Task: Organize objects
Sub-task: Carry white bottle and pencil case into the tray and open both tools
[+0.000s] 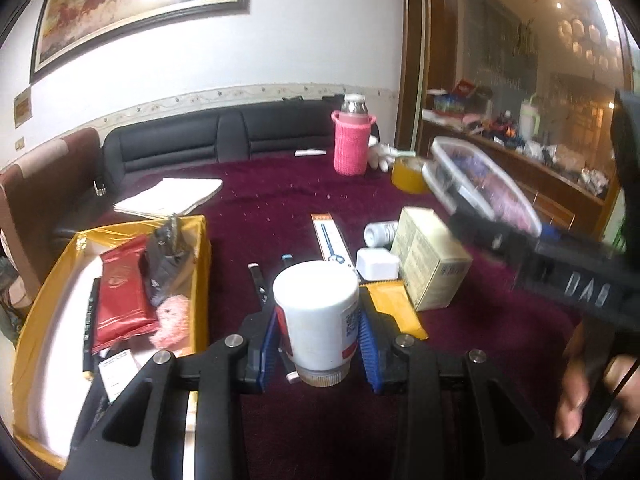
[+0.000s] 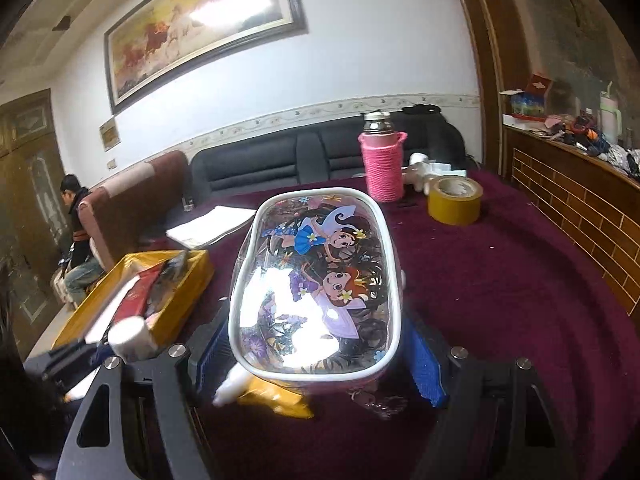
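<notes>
My left gripper [image 1: 318, 340] is shut on a white bottle [image 1: 316, 308], held cap toward the camera between the blue pads [image 1: 270, 340], above the maroon tablecloth. To its left stands a yellow-lined box [image 1: 198, 264] holding a red packet [image 1: 120, 292], a dark wrapper, a pink fluffy item [image 1: 172, 320] and a pencil. My right gripper [image 2: 320, 356] is shut on a clear cartoon-printed pouch [image 2: 316, 276] with white piping, lifted over the table. In the left wrist view that pouch [image 1: 484, 184] and the right gripper [image 1: 472, 216] reach in from the right, blurred. The bottle [image 2: 130, 338] shows at the right wrist view's lower left.
On the table lie a beige carton [image 1: 428, 256], a small white box [image 1: 378, 264], a little white bottle [image 1: 380, 234], an orange-white card [image 1: 328, 236], a yellow sachet [image 1: 394, 308], pens, papers [image 1: 172, 196], a pink-sleeved flask [image 2: 382, 160] and a tape roll [image 2: 454, 200]. A person sits at far left [image 2: 76, 236].
</notes>
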The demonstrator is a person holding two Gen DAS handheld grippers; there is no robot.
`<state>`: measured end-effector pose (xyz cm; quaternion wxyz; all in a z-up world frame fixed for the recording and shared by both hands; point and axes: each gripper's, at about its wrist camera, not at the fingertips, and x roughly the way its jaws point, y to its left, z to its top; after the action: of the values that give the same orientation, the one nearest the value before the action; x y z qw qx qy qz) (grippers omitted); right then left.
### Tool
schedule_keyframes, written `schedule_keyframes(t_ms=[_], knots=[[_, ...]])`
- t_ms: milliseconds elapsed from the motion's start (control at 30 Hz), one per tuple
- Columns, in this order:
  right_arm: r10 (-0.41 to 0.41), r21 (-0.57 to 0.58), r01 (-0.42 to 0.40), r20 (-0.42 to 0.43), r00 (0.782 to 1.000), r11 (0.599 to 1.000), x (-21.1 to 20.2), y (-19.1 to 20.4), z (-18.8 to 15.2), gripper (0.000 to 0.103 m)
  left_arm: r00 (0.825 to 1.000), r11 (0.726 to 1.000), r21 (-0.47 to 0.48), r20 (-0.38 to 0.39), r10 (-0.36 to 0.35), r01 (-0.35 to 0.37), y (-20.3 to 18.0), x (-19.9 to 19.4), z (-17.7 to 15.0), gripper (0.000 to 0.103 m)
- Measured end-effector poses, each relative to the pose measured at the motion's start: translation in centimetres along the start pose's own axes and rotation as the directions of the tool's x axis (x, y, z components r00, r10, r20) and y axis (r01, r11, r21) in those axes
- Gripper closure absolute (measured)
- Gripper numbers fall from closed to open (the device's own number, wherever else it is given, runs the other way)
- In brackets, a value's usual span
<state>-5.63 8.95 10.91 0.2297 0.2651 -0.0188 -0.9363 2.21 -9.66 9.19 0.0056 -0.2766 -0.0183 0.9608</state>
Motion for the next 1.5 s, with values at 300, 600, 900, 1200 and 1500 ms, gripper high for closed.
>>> schedule_keyframes(t_ms=[300,600,900,1200,1500], knots=[[0.125,-0.065,-0.129,-0.066,0.99,0.989,-0.6,6.4,0.0,0.022,0.998,0.986,-0.163,0.047,-0.029,0.036,6.9,-5.3,0.1,0.069],[0.297,-0.109,-0.33,-0.243,0.923,0.937,3.8,16.0,0.4,0.022,0.995,0.942,-0.326,0.018,0.094,-0.083,16.8,-8.7,-2.7,0.069],[0.307,-0.114,-0.381,-0.405,0.861,0.917,13.1,25.5,2.1,0.021,0.989,0.905,-0.405,-0.115,0.094,-0.133,21.4,-6.4,-5.6,0.069],[0.251,-0.127,-0.362,-0.514,0.82,0.923,21.4,31.1,1.7,0.021,0.985,0.902,-0.421,-0.173,0.027,-0.098,22.0,-3.6,-6.3,0.069],[0.204,-0.138,-0.331,-0.554,0.807,0.934,26.3,32.6,1.8,0.02,0.981,0.891,-0.445,-0.192,0.0,-0.087,22.6,-2.1,-6.6,0.069]])
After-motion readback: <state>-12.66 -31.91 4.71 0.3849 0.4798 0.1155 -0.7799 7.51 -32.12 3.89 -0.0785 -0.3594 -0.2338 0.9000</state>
